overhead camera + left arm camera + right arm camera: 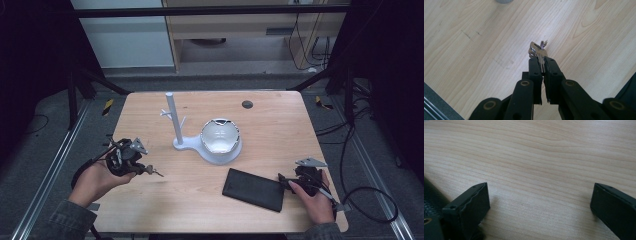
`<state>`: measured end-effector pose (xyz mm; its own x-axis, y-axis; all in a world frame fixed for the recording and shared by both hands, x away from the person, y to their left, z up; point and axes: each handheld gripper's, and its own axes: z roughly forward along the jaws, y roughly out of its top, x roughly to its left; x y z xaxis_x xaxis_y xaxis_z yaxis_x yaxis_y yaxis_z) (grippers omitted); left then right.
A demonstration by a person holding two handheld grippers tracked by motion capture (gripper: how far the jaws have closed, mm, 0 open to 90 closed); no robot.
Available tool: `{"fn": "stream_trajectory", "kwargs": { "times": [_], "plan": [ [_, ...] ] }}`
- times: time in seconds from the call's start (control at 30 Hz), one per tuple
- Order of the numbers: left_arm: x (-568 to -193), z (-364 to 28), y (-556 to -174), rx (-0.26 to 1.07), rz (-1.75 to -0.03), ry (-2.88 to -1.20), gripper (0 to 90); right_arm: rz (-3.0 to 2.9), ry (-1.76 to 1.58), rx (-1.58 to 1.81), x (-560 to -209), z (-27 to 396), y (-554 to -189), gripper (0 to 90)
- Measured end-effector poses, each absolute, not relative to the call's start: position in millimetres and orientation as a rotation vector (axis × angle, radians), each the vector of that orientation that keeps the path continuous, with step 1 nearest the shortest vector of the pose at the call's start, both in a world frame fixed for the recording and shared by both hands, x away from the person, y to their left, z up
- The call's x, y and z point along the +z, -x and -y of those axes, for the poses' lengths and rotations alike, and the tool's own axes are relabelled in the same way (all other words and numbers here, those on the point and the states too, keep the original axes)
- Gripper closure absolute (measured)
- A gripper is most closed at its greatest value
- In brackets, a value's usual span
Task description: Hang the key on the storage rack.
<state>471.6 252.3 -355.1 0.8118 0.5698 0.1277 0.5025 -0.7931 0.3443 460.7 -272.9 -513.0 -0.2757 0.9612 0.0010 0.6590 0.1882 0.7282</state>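
Observation:
My left gripper (146, 170) is held above the table's left side, shut on a silver key (537, 51) that sticks out past its black jaws, with a small ring at the key's head. The same key (156, 173) pokes out to the right in the high view. A white stand with a tall post and short pegs (174, 120) rises mid-table. My right gripper (539, 202) rests low at the front right with its jaws wide apart and only bare wood between them, beside a black wallet (254, 189).
A white bowl-like object (220, 136) sits on the stand's base just right of the post. A dark round grommet (247, 104) marks the table's far side. The wooden table (270, 130) ends near my hands; cables lie on the floor to the right.

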Motion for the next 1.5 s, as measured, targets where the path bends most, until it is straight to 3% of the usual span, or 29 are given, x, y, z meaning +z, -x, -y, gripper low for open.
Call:
{"fn": "stream_trajectory", "kwargs": {
  "times": [1.03, 1.5],
  "plan": [
    [-231.5, -242.3, -530.3, 0.422, -0.876, -2.522, 84.6, -2.010, -1.512, 0.864, -513.1, 273.1, -460.7, 2.6],
    [-228.0, -234.0, -549.4, 0.424, -0.899, -2.532, 84.6, -2.010, -1.512, 0.864, -513.1, 273.1, -460.7, 2.6]
  ]
}}
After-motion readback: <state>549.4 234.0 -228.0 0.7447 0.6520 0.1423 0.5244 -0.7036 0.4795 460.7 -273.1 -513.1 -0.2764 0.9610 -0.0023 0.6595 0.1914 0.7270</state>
